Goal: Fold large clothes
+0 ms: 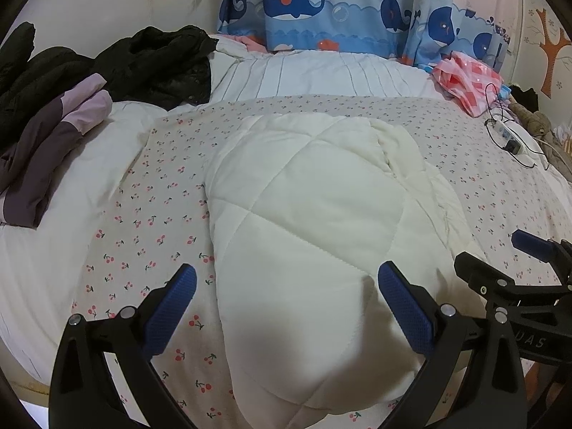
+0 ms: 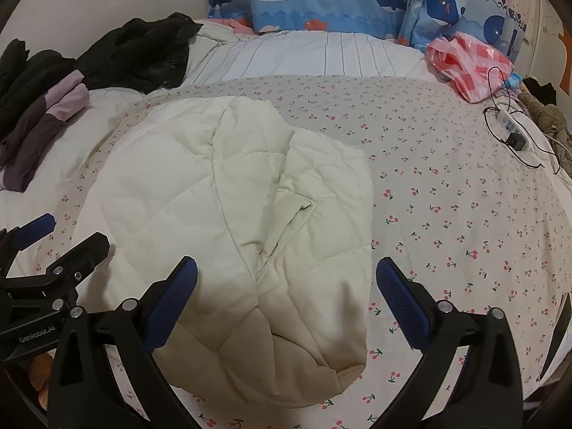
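Note:
A white quilted jacket point(image 1: 307, 221) lies folded into a compact bundle on the cherry-print sheet point(image 1: 150, 214); the right wrist view shows the jacket point(image 2: 232, 214) with a seam and flap on top. My left gripper point(image 1: 286, 304) hovers open above the bundle's near end, blue pads wide apart, nothing between them. My right gripper point(image 2: 286, 300) is open too, over the jacket's near right edge. Each gripper shows at the edge of the other's view: the right gripper point(image 1: 500, 261), the left gripper point(image 2: 60, 236).
A purple garment point(image 1: 46, 150) and black clothes point(image 1: 150, 60) are piled at the left of the bed. A pink checked bag point(image 1: 464, 82) and a power strip point(image 1: 507, 136) with black cables lie at the far right. Whale-print curtains point(image 1: 321, 3) hang behind.

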A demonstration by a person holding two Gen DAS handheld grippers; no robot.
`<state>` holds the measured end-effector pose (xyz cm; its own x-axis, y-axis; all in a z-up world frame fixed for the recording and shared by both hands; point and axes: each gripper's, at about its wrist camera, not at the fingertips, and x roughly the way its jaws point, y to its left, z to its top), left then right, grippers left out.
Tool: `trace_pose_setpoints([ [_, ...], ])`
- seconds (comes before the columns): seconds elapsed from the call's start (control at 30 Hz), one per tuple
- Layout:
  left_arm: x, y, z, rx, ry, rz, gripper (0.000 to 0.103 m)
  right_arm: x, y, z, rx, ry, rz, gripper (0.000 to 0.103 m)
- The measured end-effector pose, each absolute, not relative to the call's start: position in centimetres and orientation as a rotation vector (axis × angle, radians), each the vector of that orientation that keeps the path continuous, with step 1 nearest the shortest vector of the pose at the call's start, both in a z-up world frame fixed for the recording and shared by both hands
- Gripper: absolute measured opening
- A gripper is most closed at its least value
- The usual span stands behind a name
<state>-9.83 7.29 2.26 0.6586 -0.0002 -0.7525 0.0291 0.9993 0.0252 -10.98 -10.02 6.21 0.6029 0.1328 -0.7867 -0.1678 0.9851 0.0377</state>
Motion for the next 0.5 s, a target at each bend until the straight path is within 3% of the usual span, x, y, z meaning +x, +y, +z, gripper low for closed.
trace_pose_setpoints([
  [0.5,-9.84,7.76,2.30,0.029,0.846,-0.003,0.097,-10.78,-9.59,6.07,-0.027,0.910,0.183,0.097],
])
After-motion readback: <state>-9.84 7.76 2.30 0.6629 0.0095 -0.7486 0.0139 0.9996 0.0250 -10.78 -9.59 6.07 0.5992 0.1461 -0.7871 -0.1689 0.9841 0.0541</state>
